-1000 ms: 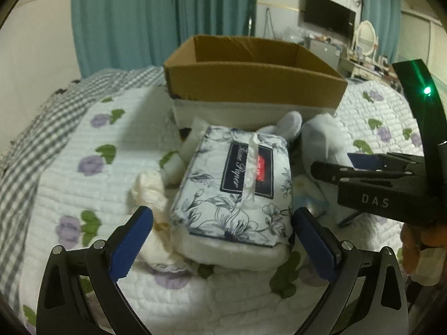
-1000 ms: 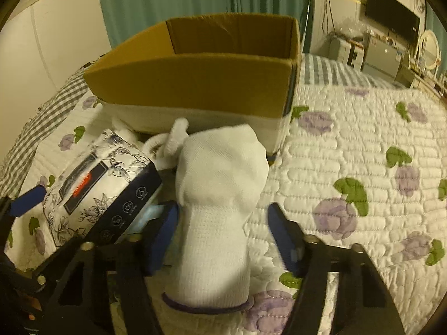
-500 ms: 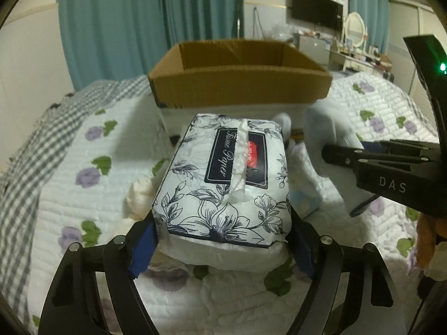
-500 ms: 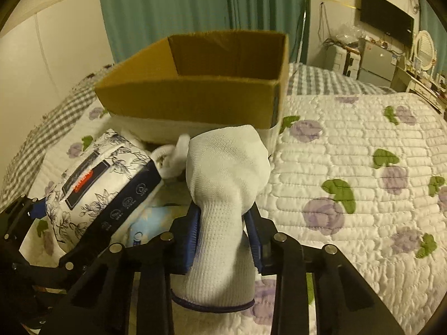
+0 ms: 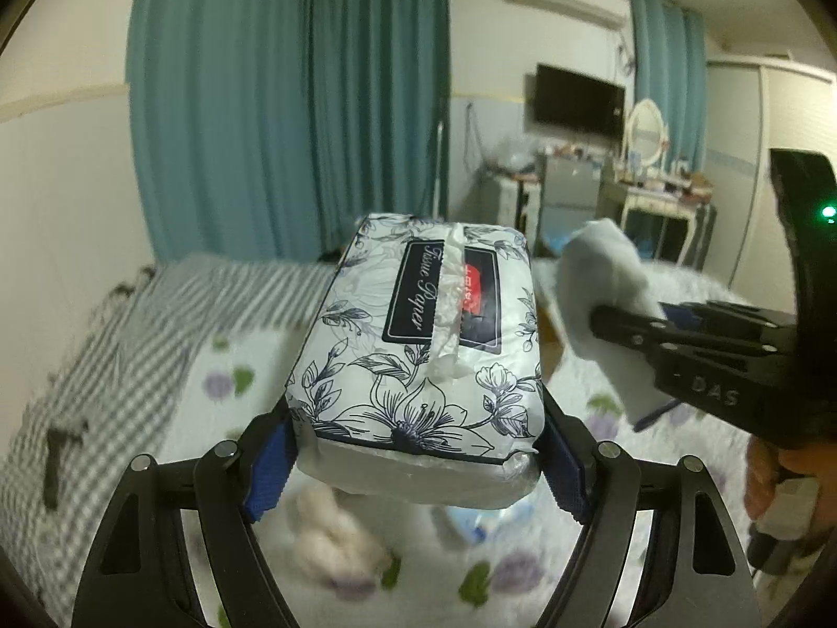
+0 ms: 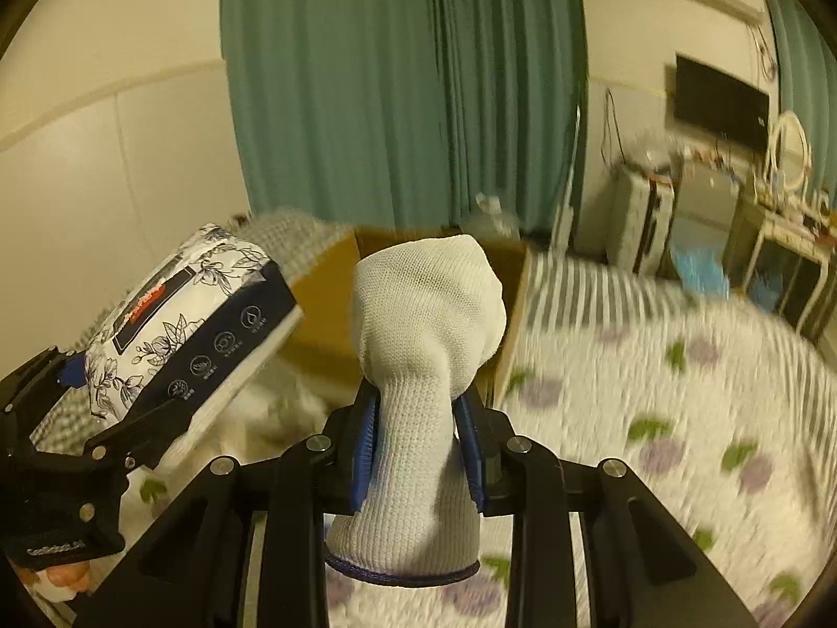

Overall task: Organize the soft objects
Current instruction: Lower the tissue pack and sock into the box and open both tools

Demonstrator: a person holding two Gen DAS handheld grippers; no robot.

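A floral tissue pack (image 5: 418, 345) hangs above the bed with my left gripper (image 5: 418, 466) shut on its two sides. The right wrist view shows the same tissue pack (image 6: 172, 335) lifted at the left. My right gripper (image 6: 421, 439) grips a white sock (image 6: 423, 324) by its middle; its jaws are closing and the pads squeeze the knit. In the left wrist view the sock (image 5: 607, 282) is held up to the right of the pack. The open cardboard box (image 6: 324, 314) stands behind both, largely hidden.
A white quilt with purple flowers (image 6: 654, 418) covers the bed, with a grey checked blanket (image 5: 104, 356) at the left. A cream soft item (image 5: 335, 539) and a light blue one (image 5: 486, 518) lie below the pack. Teal curtains (image 5: 293, 104) and a dressing table (image 5: 659, 204) stand behind.
Both grippers closed, the left on the tissue pack and the right on the sock, then rose off the quilt with them. The box has dropped low in both views.
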